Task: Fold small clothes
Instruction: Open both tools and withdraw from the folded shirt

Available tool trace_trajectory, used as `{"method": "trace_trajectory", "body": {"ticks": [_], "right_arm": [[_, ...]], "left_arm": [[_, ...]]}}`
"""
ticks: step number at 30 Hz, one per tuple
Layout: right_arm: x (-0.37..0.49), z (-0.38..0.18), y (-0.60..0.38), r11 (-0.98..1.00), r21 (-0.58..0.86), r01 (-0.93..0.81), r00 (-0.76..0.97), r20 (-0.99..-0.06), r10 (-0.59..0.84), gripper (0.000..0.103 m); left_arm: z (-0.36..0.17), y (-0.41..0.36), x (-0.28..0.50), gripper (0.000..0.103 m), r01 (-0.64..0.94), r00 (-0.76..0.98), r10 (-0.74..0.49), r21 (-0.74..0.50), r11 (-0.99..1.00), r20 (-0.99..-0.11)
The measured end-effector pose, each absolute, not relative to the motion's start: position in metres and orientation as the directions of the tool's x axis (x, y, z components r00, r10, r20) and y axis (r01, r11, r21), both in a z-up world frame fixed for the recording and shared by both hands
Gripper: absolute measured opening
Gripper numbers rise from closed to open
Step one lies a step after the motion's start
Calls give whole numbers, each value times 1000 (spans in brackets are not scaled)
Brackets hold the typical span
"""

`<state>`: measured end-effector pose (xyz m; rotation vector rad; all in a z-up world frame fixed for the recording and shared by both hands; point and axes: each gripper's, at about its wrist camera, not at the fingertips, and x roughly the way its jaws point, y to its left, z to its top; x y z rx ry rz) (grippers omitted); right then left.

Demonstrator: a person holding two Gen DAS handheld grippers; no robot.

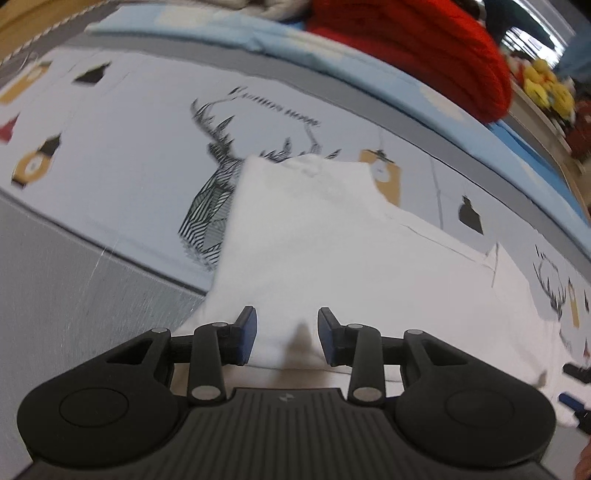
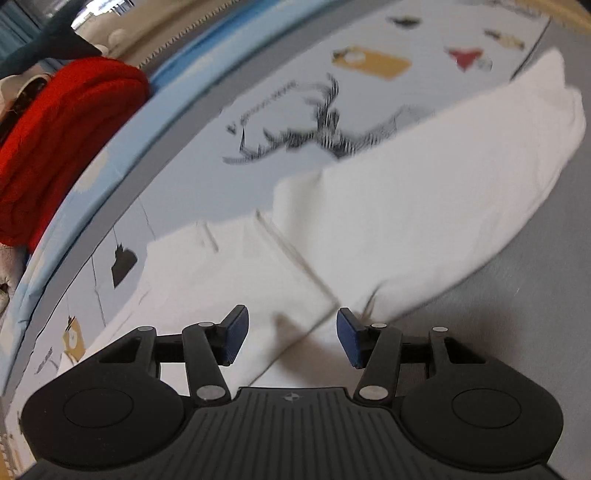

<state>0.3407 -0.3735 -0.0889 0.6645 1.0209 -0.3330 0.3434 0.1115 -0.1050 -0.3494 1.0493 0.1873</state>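
A small white garment (image 1: 332, 236) lies partly folded on a pale sheet printed with deer (image 1: 214, 184). My left gripper (image 1: 287, 338) is open just above the garment's near edge, with white cloth between and below its blue pads (image 1: 247, 334). In the right wrist view the same white garment (image 2: 406, 192) shows a folded-over part with a seam line. My right gripper (image 2: 291, 338) is open over the garment's lower edge, holding nothing. The right gripper's fingers show at the far right edge of the left wrist view (image 1: 576, 406).
A red knitted garment (image 1: 424, 48) lies at the back on a light blue cloth (image 1: 229, 33); it also shows in the right wrist view (image 2: 62, 140). A grey band of the sheet (image 1: 74, 288) runs at the near left. Yellow items (image 1: 546, 85) sit far right.
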Motion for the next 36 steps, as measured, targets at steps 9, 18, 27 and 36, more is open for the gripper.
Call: {"method": "trace_trajectory", "body": {"ticks": [9, 18, 27, 36], "right_arm": [[320, -85, -414, 754, 318, 575, 505, -863, -22, 55], [296, -94, -502, 674, 267, 689, 469, -873, -133, 55], [256, -137, -580, 480, 331, 812, 437, -891, -125, 55], [242, -150, -625, 394, 409, 823, 528, -806, -266, 54]], "left_arm": [[-98, 77, 342, 40, -145, 540, -28, -126, 982, -841], [-100, 66, 339, 47, -83, 536, -70, -135, 987, -842], [-98, 69, 337, 49, -79, 533, -89, -154, 985, -842], [-97, 66, 336, 49, -90, 544, -79, -152, 984, -835]]}}
